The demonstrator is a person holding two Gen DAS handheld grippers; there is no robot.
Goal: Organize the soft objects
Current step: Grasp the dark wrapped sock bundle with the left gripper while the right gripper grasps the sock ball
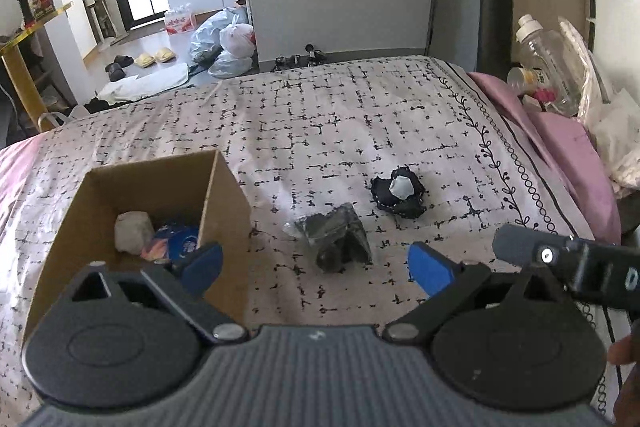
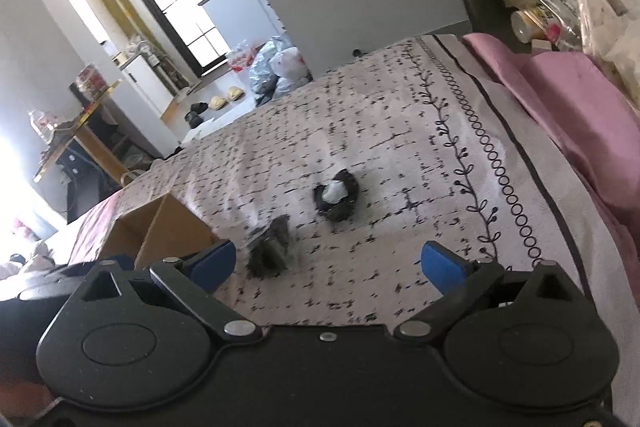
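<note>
A bed covered with a white bedspread [image 1: 320, 115] printed with black dashes fills both views. Near its left edge stands an open cardboard box [image 1: 224, 195], and inside it lie a pale grey bundle [image 1: 134, 231] and, just right of it, a blue and orange soft item [image 1: 176, 245].

Two more soft things lie on the bedspread to the right of the box, near each other but apart. The nearer one is a crumpled grey-black cloth [image 1: 334, 237], just beside the box's right wall. Farther and to the right sits a dark blue bundle with a white piece on top [image 1: 398, 193].

The left gripper [image 1: 316, 265] hangs above the near part of the bed with its jaws spread wide and nothing between the blue pads; its left pad [image 1: 204, 261] shows in front of the box's near right corner, and the grey-black cloth lies just beyond the gap. The right gripper [image 2: 328, 265] is likewise wide open and empty, tilted down toward the bedspread, with the grey-black cloth [image 2: 270, 249] just beyond its left pad [image 2: 214, 261] and the dark blue bundle [image 2: 336, 195] farther on. In the left wrist view part of the right gripper's body enters from the right edge.

At the far right, pink pillows [image 1: 560, 135] lie at the head of the bed, with a clear plastic bottle [image 1: 548, 59] beyond them. Past the far left edge of the bed, bags and slippers lie on the floor [image 1: 160, 43].
</note>
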